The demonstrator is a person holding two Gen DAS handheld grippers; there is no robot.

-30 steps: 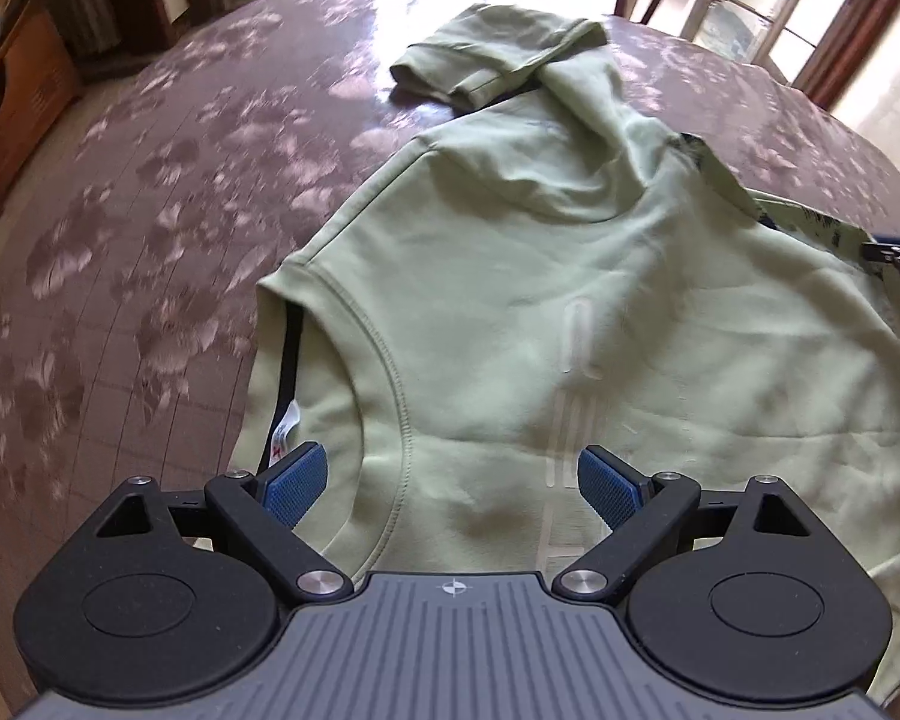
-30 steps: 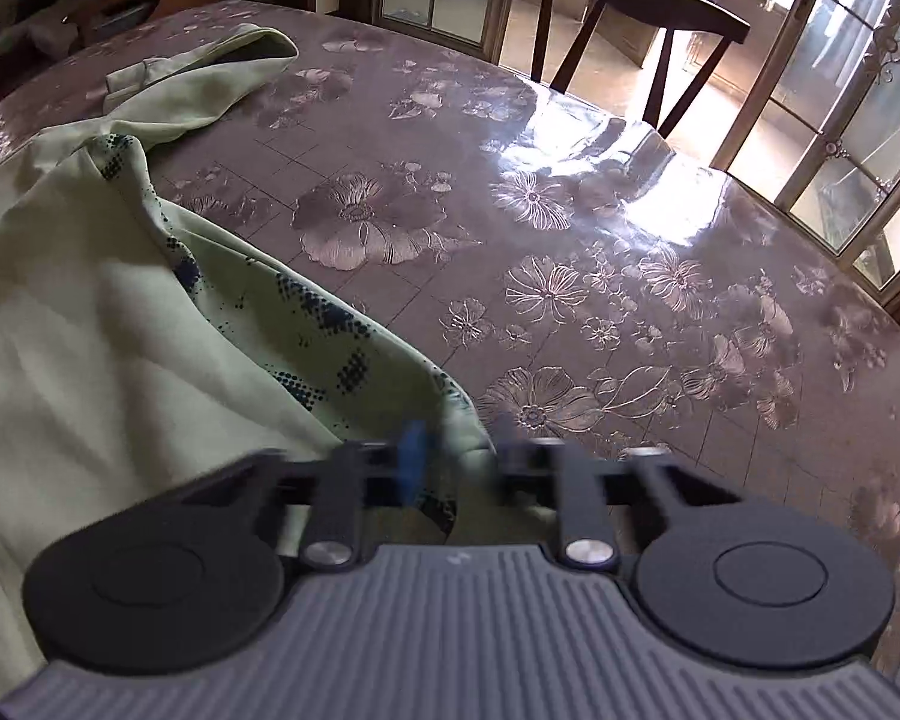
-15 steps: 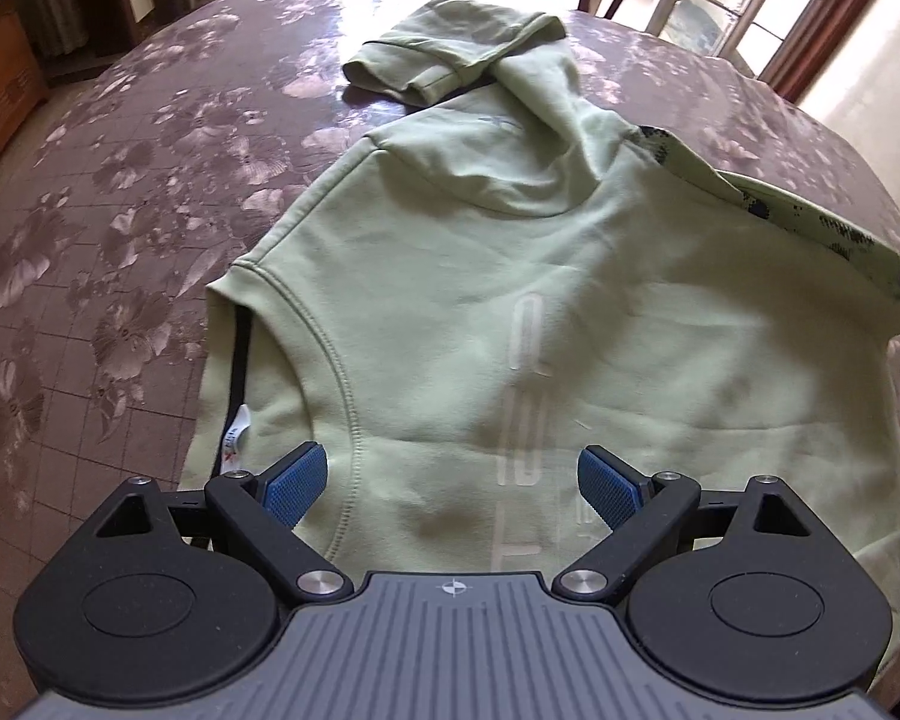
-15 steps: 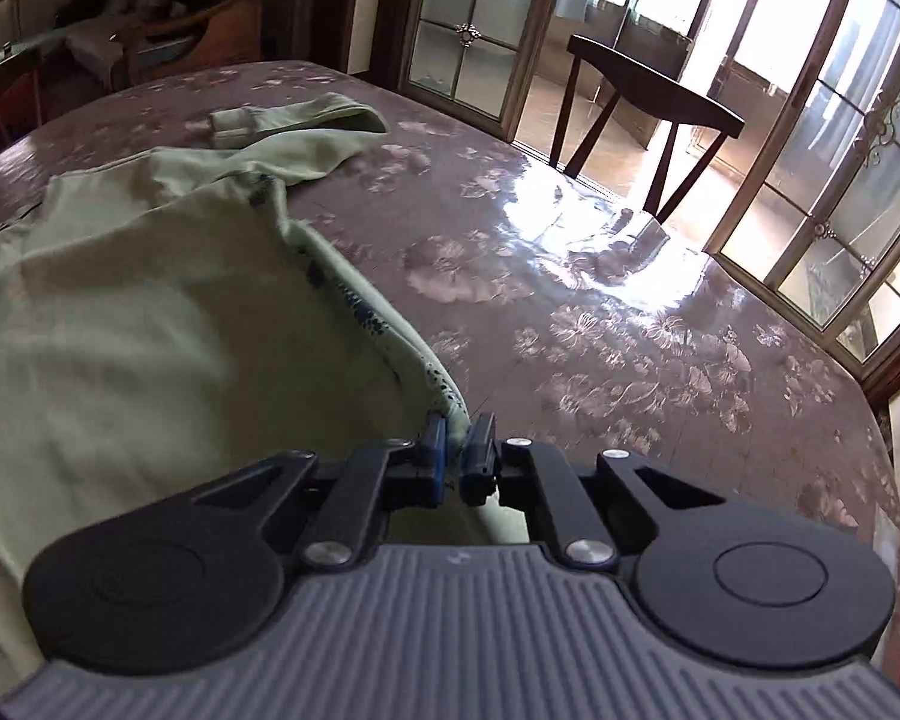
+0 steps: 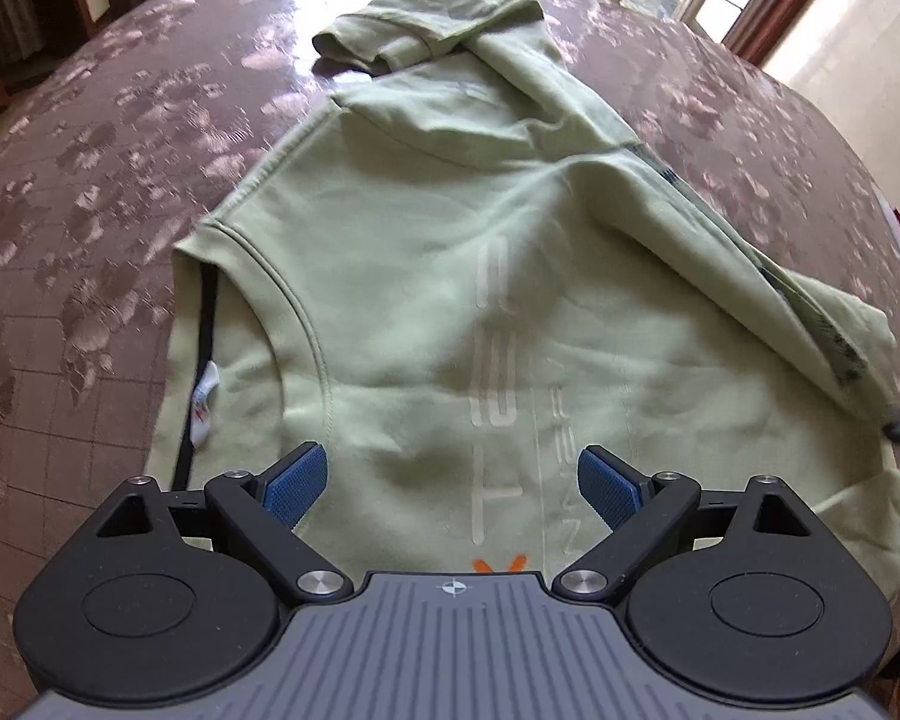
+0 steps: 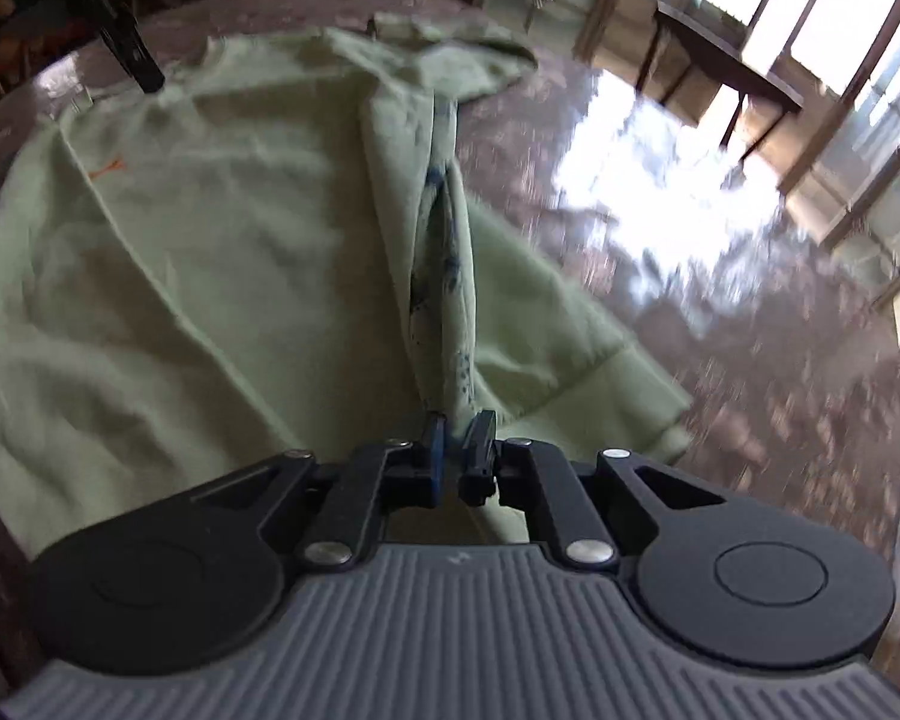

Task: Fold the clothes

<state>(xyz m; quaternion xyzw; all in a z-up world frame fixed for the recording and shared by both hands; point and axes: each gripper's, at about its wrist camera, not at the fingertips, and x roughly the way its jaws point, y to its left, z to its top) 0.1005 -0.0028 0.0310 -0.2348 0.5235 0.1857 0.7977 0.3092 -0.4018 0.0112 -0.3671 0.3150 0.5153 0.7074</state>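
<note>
While a dark wooden chair is seen beyond the far edge by the glazed doors, the pale green sweatshirt is spread over the brown flowered table, one sleeve bunched at its far end. The left gripper is tilted steeply down above the near part of the garment, its blue pads held wide with nothing between them, while the right gripper is angled down with its jaws opening slightly, a patterned-lined fold pinched and lifted between them. Pale vertical lettering is printed on the fabric but cannot be read; a small orange mark and a white neck tag are noted.
</note>
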